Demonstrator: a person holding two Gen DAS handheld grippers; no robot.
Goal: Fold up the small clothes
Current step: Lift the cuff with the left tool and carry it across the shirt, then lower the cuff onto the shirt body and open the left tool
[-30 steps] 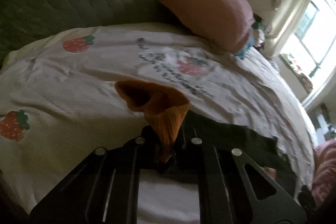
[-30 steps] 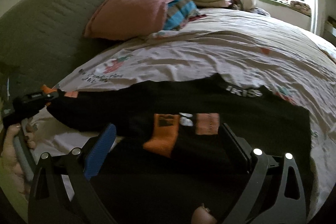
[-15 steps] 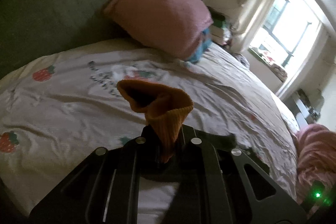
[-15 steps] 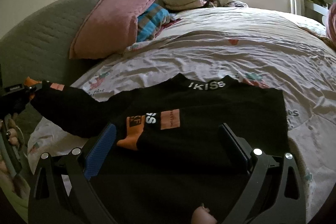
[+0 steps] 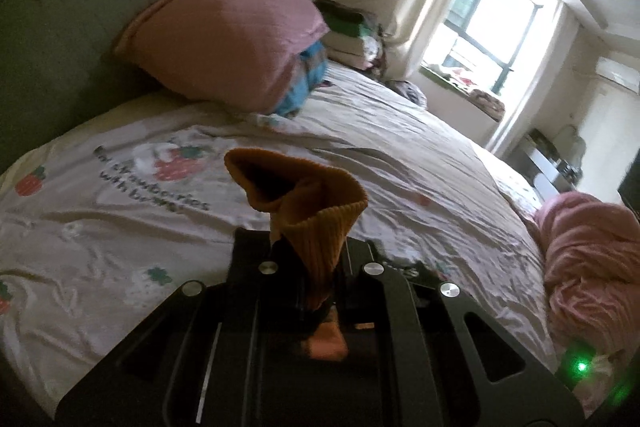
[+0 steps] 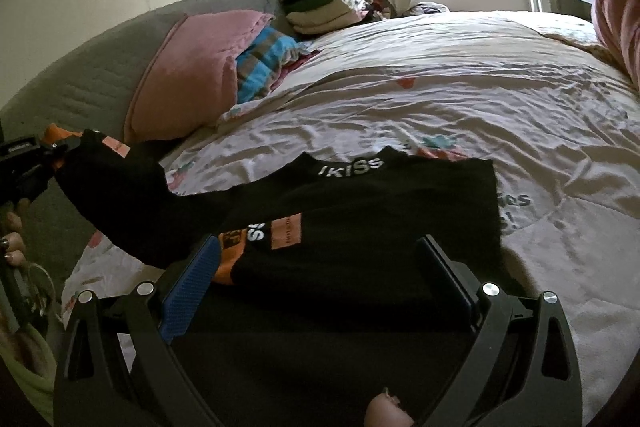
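A small black sweater (image 6: 384,211) with white lettering at the collar and orange patches lies flat on the bed. My left gripper (image 5: 316,259) is shut on the sweater's orange ribbed cuff (image 5: 316,215) and holds that sleeve (image 6: 120,203) lifted off the bed; it shows at the left edge of the right wrist view (image 6: 28,163). My right gripper (image 6: 320,271) is open, its fingers (image 6: 192,279) just above the sweater's lower body, holding nothing.
A pink pillow (image 5: 224,35) and a blue striped cloth (image 6: 264,63) lean on the grey-green headboard (image 5: 60,7). Folded clothes (image 6: 320,7) are stacked behind. A pink blanket (image 5: 592,255) lies at the bed's right. The strawberry-print sheet (image 6: 480,95) spreads beyond the sweater.
My left gripper has raised the cuff and swung it right, toward the sweater's body. The right gripper stays open over the sweater, its view tilted up slightly.
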